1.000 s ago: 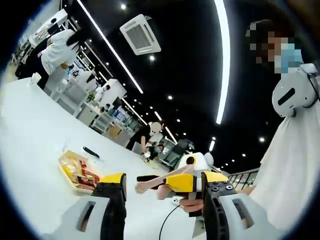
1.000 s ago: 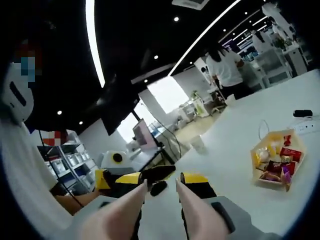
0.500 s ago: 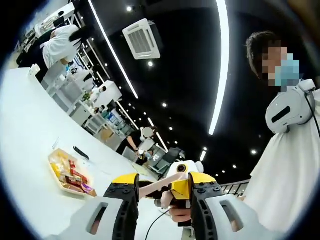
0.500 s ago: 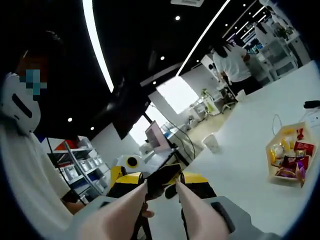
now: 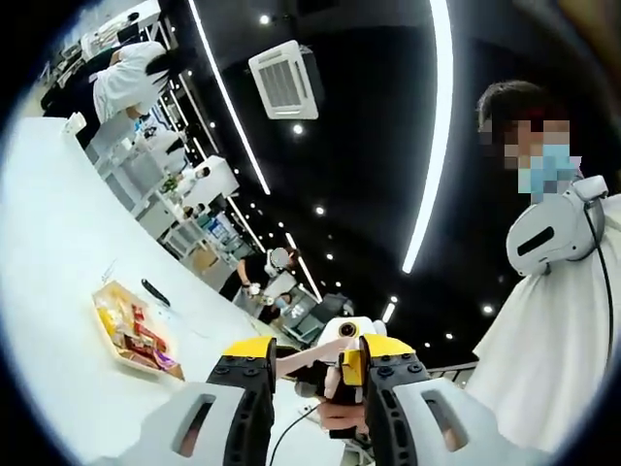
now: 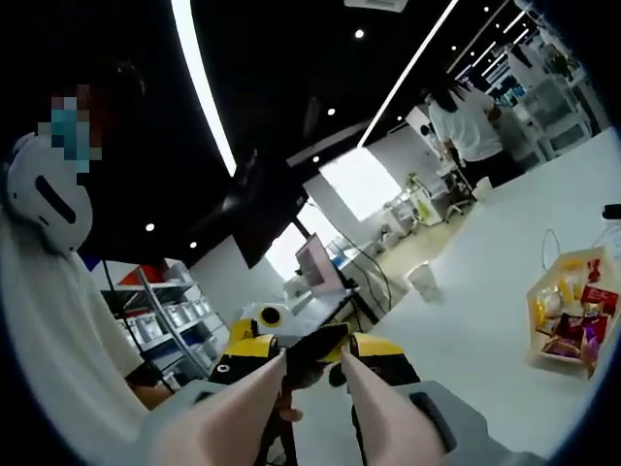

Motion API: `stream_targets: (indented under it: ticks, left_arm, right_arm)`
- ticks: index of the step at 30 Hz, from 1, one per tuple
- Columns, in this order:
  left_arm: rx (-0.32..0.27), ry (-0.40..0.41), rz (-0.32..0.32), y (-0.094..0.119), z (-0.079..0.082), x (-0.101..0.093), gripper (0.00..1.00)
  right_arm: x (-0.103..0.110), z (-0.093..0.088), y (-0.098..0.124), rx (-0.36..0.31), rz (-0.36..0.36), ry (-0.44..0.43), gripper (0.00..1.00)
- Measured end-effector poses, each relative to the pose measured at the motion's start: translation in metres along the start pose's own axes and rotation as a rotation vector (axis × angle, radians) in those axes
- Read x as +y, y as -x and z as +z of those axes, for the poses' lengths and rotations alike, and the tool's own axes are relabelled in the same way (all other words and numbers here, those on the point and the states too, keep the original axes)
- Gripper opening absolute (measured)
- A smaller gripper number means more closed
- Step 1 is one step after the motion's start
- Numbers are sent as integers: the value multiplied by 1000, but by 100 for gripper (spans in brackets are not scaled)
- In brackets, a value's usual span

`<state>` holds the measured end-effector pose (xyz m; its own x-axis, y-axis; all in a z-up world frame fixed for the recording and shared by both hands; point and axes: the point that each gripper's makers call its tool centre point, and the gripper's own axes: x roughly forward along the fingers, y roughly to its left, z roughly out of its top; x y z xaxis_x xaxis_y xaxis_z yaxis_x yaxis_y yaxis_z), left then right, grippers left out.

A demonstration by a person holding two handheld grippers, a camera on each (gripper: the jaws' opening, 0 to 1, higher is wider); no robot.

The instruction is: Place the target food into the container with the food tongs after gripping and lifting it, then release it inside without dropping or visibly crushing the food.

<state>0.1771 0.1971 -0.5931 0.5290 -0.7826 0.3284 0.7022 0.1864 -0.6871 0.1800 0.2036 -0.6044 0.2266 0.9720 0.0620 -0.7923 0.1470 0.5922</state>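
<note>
The food tongs are lying lengthwise along the right gripper. Their two beige arms are running up from the bottom of the right gripper view and leaning in toward each other, with the tips staying a little apart just ahead of the yellow jaw ends. The right gripper is clasping the tongs, one arm against the inner side of each jaw, and nothing is sitting between the tong tips.

The left gripper is hanging released, its jaws parted and gripping nothing. It is facing the right gripper, and the two are pointing at each other nose to nose, close together above the worktop. In the left gripper view a hand is wrapping the right gripper's handle just beyond the jaw ends, and one tong arm is reaching across the gap between the jaws.

The food is sitting in a tray of wrapped snacks on the worktop, well off to the left of the left gripper and far to the right of the right gripper. A black object is lying just beyond the tray, and a paper cup and a looping cable are resting farther along. A person in white is standing to the right of the left gripper.
</note>
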Motion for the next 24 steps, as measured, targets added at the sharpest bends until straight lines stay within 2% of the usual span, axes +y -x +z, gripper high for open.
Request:
stream_targets:
  ticks: [3, 6, 7, 9, 10, 11, 14, 16, 21, 24]
  left_arm:
    - [-14, 7, 5, 4, 0, 1, 36]
    - [-4, 26, 23, 5, -3, 5, 49]
    - [3, 30, 22, 5, -5, 5, 49]
    - [-40, 74, -41, 2, -2, -6, 41]
    - [-39, 80, -61, 2, -3, -9, 40]
    - [-47, 74, -35, 3, -3, -4, 38]
    - [-62, 100, -52, 4, -2, -6, 36]
    - [-62, 93, -53, 3, -2, -7, 36]
    - [-56, 118, -84, 2, -5, -12, 47]
    - [-49, 111, -75, 1, -7, -9, 42]
  right_arm:
    - [2, 4, 0, -9, 12, -4, 29]
    - [6, 8, 2, -37, 28, -8, 29]
    - [7, 9, 2, -41, 32, -12, 29]
    - [8, 8, 2, -36, 36, -11, 29]
    - [11, 8, 2, -35, 49, -15, 30]
    - [11, 10, 2, -46, 53, -38, 29]
    - [12, 11, 4, -61, 68, -83, 29]
    - [13, 11, 4, -64, 70, -91, 30]
    - [9, 11, 4, -83, 61, -115, 30]
    - [9, 12, 2, -92, 65, -121, 30]
